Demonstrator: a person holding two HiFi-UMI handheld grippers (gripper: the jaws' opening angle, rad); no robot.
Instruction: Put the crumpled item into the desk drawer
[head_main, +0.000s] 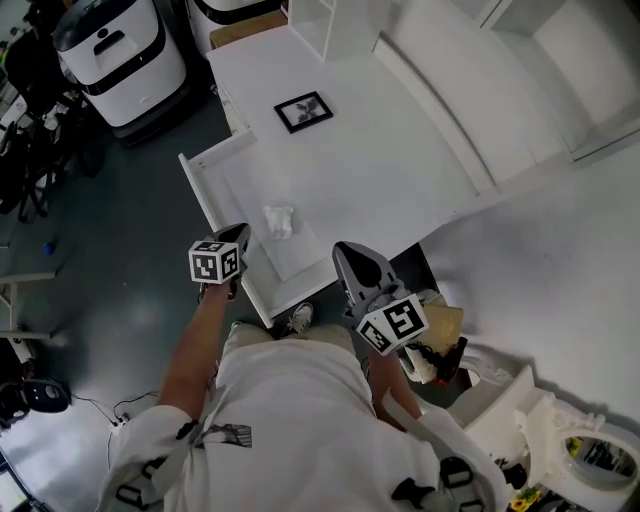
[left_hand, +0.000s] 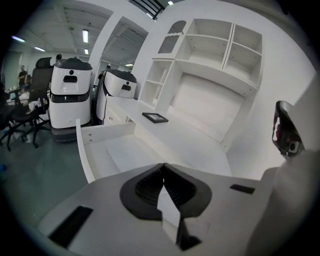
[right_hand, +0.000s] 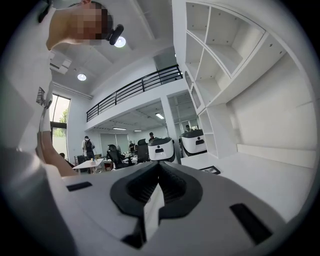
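The crumpled wad (head_main: 279, 221) lies in the open drawer (head_main: 203, 190) at the left edge of the surface (head_main: 400, 160). The left tool (head_main: 236, 234) is fully closed and empty, just near-left of the wad. The right tool (head_main: 348, 252) is also closed and empty, near-right of the drawer.

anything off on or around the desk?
Two things. The desk drawer stands pulled out, with the crumpled white item lying inside it. The black picture frame lies flat on the desk, turned askew to its edges. Nothing looks spilled or broken.
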